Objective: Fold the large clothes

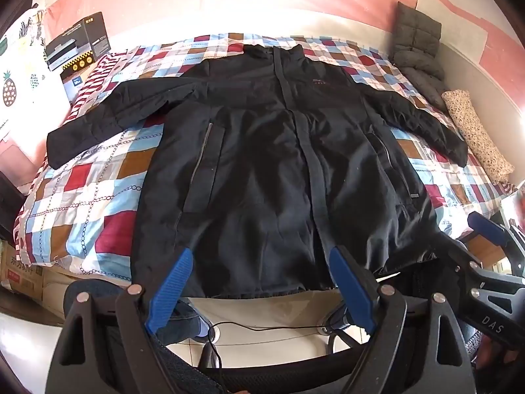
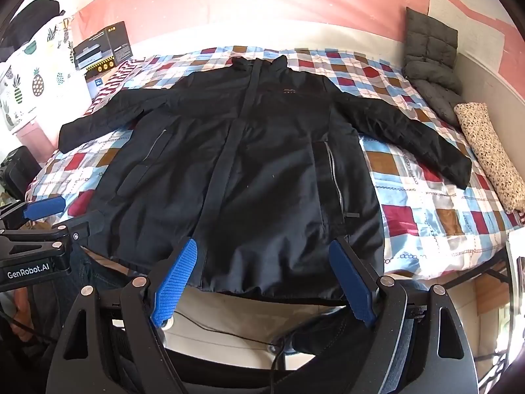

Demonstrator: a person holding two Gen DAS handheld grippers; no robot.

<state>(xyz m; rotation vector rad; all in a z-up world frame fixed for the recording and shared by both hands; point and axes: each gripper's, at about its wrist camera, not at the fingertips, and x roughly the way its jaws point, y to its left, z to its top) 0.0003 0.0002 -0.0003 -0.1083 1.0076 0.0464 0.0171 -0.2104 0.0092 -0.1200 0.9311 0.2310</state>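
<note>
Left wrist view first: black jacket (image 1: pixel 272 164) lies front-up and zipped on the checked bedspread (image 1: pixel 92 197), collar toward the far wall, both sleeves spread out to the sides, hem hanging a little over the near edge of the bed. The left gripper (image 1: pixel 262 282) sits above that hem with its 2 blue fingers (image 1: pixel 170 292) spread wide and nothing between them; floor, a thin black cable (image 1: pixel 262 328) and the person's shoes show below. At the right edge the right gripper (image 1: pixel 485 229) reaches in beside the jacket's hem corner; its opening cannot be judged from here. Printed boxes (image 1: pixel 78 42) stand at the far left of the bed, a gray quilted cushion (image 1: pixel 416 46) leans at the far right, and a speckled roll pillow (image 1: pixel 475 131) lies along the right edge.

Right wrist view: the same jacket (image 2: pixel 262 170) fills the middle of the bedspread (image 2: pixel 426 197), sleeves out, a silver pocket zip on each front panel. The right gripper (image 2: pixel 262 282) is held wide apart just above the hem, gripping nothing. The left gripper (image 2: pixel 46 207) shows at the left edge, near the hem's other corner. Boxes (image 2: pixel 101 49), cushion (image 2: pixel 430 49) and roll pillow (image 2: pixel 489 151) sit around the bed's far and right sides, all clear of the jacket.
</note>
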